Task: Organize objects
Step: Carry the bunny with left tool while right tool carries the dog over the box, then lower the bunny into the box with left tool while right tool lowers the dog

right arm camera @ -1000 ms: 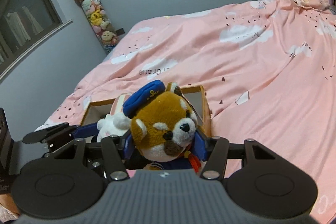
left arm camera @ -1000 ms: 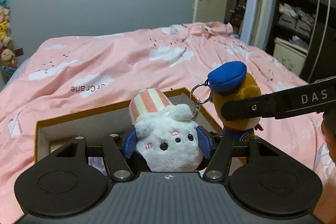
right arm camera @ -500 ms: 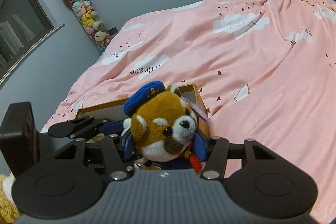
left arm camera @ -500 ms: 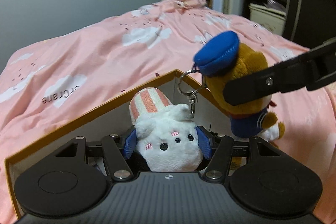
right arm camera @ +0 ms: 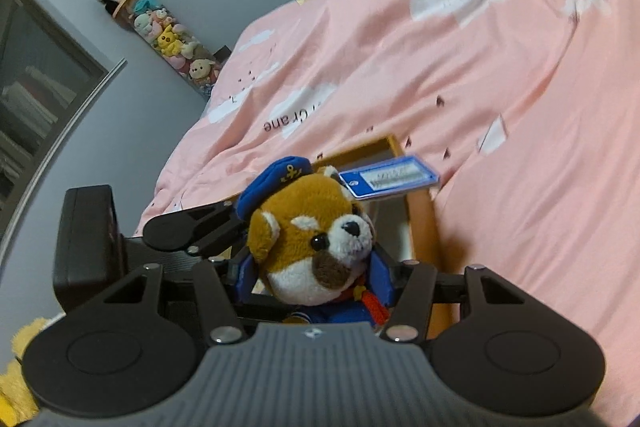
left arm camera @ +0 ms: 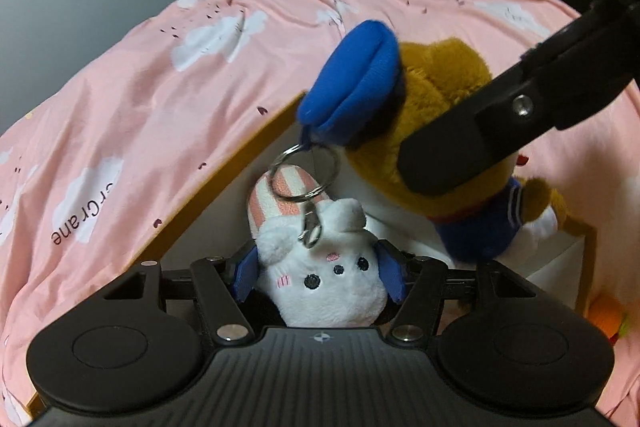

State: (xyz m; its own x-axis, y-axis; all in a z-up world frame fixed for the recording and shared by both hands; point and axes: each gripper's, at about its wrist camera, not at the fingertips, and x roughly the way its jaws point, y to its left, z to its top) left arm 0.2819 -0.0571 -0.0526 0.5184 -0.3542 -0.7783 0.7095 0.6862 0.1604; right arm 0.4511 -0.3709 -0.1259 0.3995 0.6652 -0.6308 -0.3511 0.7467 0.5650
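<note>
The left gripper carries a white plush with a striped hat over the open orange-rimmed box on the pink bed; its fingers have just been easing apart with the plush between the blue pads, probably to let it drop in. The right gripper has its fingers clamped on a brown dog plush in a blue cap, held just beside the white one above the same box, evidently so both toys get stowed together.

Left gripper loosening, right gripper clamped.
</note>
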